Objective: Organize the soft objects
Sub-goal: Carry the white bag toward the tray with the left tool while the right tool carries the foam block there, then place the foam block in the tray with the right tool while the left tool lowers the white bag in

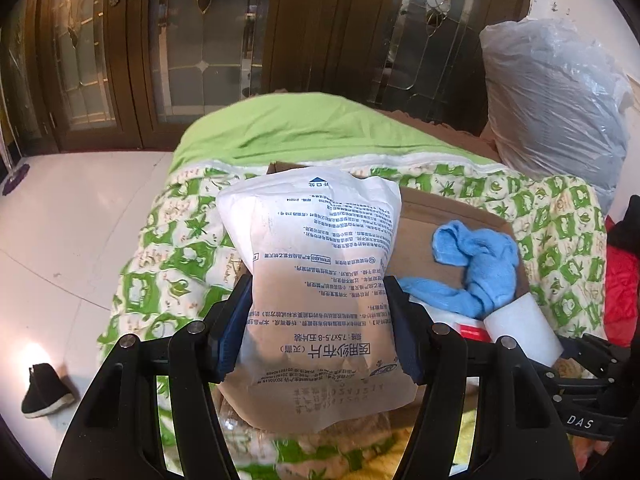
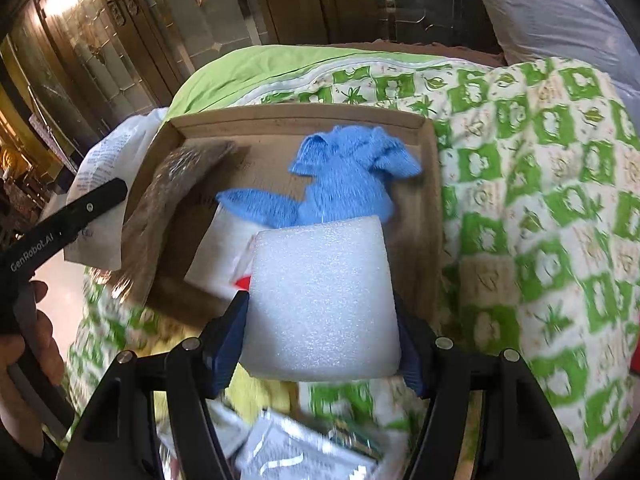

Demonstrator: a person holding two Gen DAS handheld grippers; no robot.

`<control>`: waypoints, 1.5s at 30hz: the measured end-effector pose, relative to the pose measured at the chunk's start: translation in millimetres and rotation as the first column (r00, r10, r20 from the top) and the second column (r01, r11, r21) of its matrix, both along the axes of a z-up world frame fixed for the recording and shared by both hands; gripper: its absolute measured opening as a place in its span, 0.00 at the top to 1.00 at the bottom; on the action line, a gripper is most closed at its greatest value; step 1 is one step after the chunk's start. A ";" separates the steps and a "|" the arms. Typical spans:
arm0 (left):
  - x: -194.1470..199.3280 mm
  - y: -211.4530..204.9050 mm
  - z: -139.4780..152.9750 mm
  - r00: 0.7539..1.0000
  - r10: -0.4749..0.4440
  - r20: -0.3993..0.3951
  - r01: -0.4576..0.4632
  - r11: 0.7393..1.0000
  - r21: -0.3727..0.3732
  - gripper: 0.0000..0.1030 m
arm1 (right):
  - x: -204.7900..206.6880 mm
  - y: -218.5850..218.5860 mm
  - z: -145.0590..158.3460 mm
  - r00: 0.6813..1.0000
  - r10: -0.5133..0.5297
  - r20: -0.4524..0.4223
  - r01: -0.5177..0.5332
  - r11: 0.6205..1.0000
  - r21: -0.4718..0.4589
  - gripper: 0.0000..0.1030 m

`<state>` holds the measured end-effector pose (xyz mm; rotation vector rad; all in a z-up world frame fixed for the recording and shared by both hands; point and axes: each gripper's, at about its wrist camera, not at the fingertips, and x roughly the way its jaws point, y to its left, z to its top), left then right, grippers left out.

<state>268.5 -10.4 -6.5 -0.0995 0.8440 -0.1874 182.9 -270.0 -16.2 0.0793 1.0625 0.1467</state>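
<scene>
Left claw (image 1: 320, 332): clamped on gauze pack (image 1: 316, 272)
Right claw (image 2: 322, 336): foam (image 2: 324, 296) gripped
Tip: both should be lowered flat into box (image 2: 424, 216), beside towel (image 2: 348, 176)

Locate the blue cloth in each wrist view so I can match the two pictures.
Left wrist: blue cloth right of centre, in the cardboard box, beside the held white packet.
Right wrist: blue cloth upper centre, just beyond the held foam block.
Shared landmark: the cardboard box.
</scene>
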 end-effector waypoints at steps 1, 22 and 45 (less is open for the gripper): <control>1.9 -0.4 -3.1 1.000 -0.001 -0.005 0.001 1.000 0.000 0.39 | 2.6 0.1 -1.6 1.000 0.000 0.001 0.000 1.000 -0.002 0.36; 10.4 -4.1 -17.9 0.999 -0.029 -0.042 0.030 0.999 0.040 0.29 | 38.3 9.1 -30.4 1.000 -0.009 0.009 0.009 0.999 0.036 0.34; 0.9 -4.4 -12.4 0.997 -0.080 -0.009 0.080 0.997 0.022 0.18 | 26.1 -0.4 -31.0 0.998 -0.045 0.045 0.041 0.995 0.095 0.23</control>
